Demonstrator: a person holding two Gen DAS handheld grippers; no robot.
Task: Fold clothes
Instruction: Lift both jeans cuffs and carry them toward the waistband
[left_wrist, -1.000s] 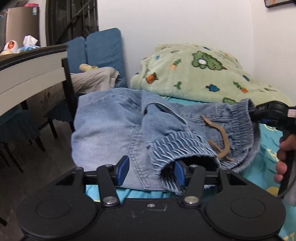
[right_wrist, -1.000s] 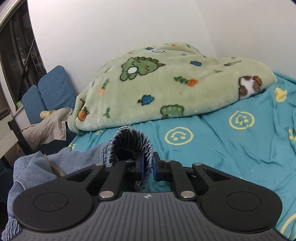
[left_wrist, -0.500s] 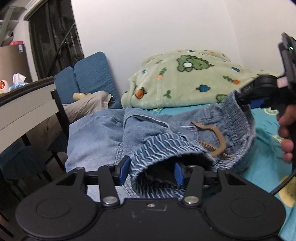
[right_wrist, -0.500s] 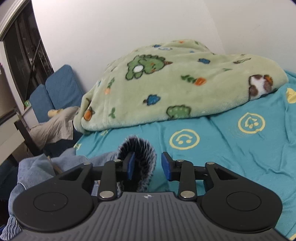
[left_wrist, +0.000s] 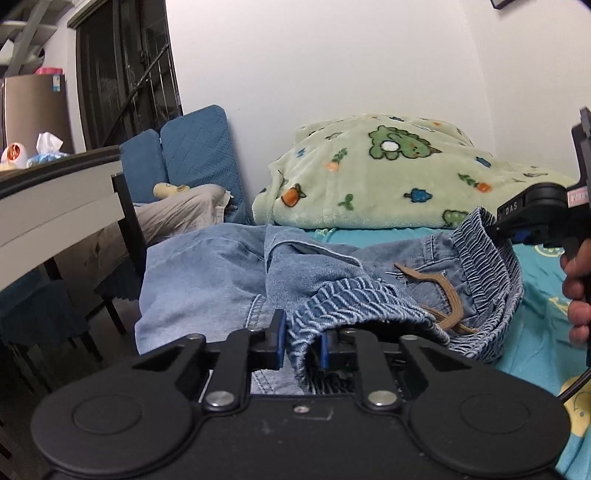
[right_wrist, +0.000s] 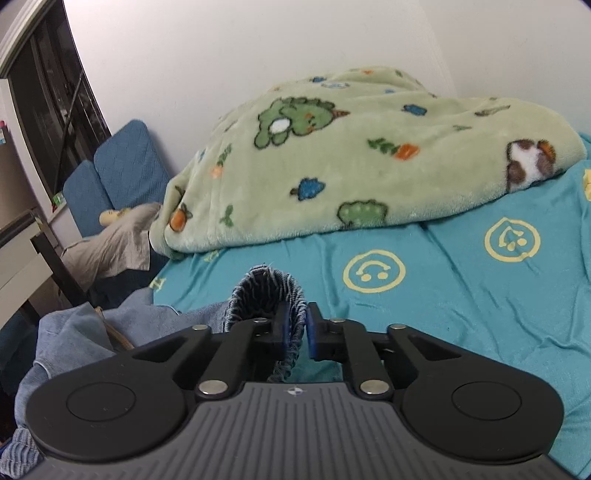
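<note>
Light blue denim pants (left_wrist: 207, 280) with a ribbed elastic waistband (left_wrist: 354, 299) and a brown drawstring (left_wrist: 447, 295) lie crumpled on the teal bed sheet (right_wrist: 461, 295). My left gripper (left_wrist: 301, 345) is shut on the near part of the waistband. My right gripper (right_wrist: 295, 328) is shut on the far part of the waistband (right_wrist: 266, 291) and holds it up off the sheet. The right gripper also shows in the left wrist view (left_wrist: 517, 229), with a hand on it.
A green fleece blanket (right_wrist: 362, 155) with cartoon prints is heaped at the back of the bed. Blue cushions (left_wrist: 184, 158) and a grey garment (left_wrist: 177, 218) lie at the left. A desk (left_wrist: 48, 206) and dark chair stand beside the bed's left edge.
My left gripper closed from wide open onto the waistband. My right gripper opened briefly and shut again on the waistband. Both views rose a little.
</note>
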